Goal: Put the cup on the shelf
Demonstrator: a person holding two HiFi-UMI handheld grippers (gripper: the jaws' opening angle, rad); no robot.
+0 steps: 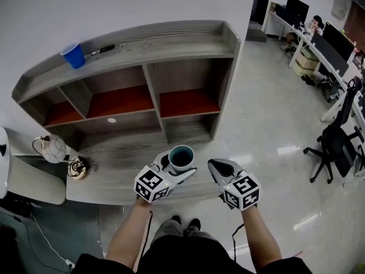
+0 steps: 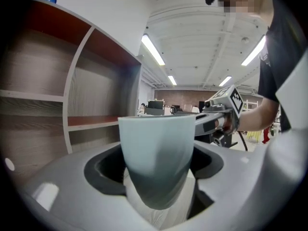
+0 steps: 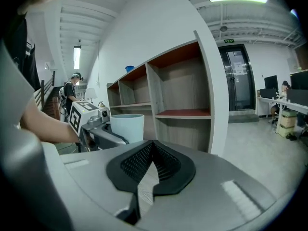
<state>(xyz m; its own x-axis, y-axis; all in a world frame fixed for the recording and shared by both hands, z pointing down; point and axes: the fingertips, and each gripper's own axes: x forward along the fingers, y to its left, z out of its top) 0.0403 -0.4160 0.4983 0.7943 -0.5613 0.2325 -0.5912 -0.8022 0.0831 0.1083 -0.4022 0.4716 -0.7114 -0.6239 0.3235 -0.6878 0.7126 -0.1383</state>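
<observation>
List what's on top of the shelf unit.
On the top board stand a blue cup and, beside it, a small dark pen-like object. Nothing else shows; the strip just behind the cup is hidden by it.

Grey hand-held grippers [image 1: 178,167] [image 1: 215,165], black sleeves [image 1: 94,262]

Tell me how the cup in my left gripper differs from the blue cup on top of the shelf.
Colour: the held cup is pale grey-green outside and dark teal inside; the blue cup is bright blue. State: the held cup is clamped in the left gripper, in front of the shelf; the blue cup stands free on the shelf's top board. Both are upright.
</observation>
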